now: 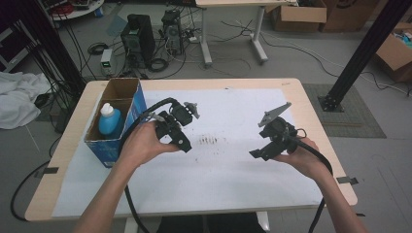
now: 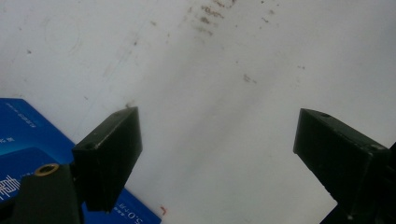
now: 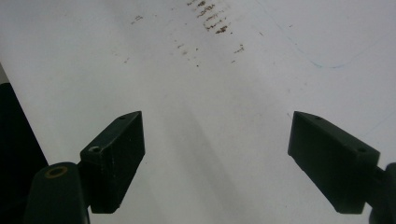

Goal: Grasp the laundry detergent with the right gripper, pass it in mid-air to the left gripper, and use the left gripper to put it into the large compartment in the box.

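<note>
In the high view both forearms came up from the bottom edge, each hand wrapped around a gripper held low over the sheet. The left gripper [image 1: 180, 140] sat left of centre, just beside the box [image 1: 116, 121]; the right gripper [image 1: 260, 153] sat right of centre, well apart from it. Each gripper's own view showed its blocky, matte black jaws spread wide with nothing between them. The box was blue cardboard, open-topped, at the left of the frame, with a blue bottle [image 1: 109, 120] standing inside under a white cap. The sheet [image 1: 233, 165] was smooth white paper with brown smudges [image 1: 209, 140] at centre, laid on a pale wooden table [image 1: 311, 109]. Beyond lay grey floor, cables and cardboard cartons.
</note>
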`<state>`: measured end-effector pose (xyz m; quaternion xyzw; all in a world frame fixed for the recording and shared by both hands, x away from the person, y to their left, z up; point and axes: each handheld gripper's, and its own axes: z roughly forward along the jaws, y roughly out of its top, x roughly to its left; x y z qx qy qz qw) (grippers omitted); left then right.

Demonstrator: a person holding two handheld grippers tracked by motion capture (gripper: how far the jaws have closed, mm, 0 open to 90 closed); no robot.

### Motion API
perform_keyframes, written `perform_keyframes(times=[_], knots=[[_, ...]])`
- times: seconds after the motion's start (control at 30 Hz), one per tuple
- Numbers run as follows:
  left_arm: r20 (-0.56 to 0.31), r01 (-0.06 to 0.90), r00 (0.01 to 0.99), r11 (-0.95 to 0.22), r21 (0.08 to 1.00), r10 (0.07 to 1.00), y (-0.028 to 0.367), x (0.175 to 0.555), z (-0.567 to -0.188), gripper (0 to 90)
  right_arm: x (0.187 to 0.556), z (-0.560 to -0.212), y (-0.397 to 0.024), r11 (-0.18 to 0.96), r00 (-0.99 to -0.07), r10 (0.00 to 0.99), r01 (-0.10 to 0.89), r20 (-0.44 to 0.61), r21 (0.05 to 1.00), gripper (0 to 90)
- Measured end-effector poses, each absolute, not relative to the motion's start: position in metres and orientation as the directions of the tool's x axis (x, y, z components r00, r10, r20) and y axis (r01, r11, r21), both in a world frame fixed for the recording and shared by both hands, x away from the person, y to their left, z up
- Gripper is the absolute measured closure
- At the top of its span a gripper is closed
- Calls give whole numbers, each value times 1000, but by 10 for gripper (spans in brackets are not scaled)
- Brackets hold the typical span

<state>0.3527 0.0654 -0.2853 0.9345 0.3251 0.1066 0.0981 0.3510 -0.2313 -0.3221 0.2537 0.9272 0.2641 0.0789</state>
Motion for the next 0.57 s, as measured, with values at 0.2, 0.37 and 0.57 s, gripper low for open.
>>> perform_keyframes(times=[0.2,0.37,0.57], knots=[[129,592,763,-764,256,634,66,352,-285,160,351,-323,-232,730,-859,512,430,-10,531,185],[126,595,759,-759,262,639,68,352,-283,160,350,-324,-230,733,-858,513,432,-9,526,186],[127,598,755,-755,269,643,72,351,-282,161,351,-323,-227,738,-859,511,430,-15,520,185]])
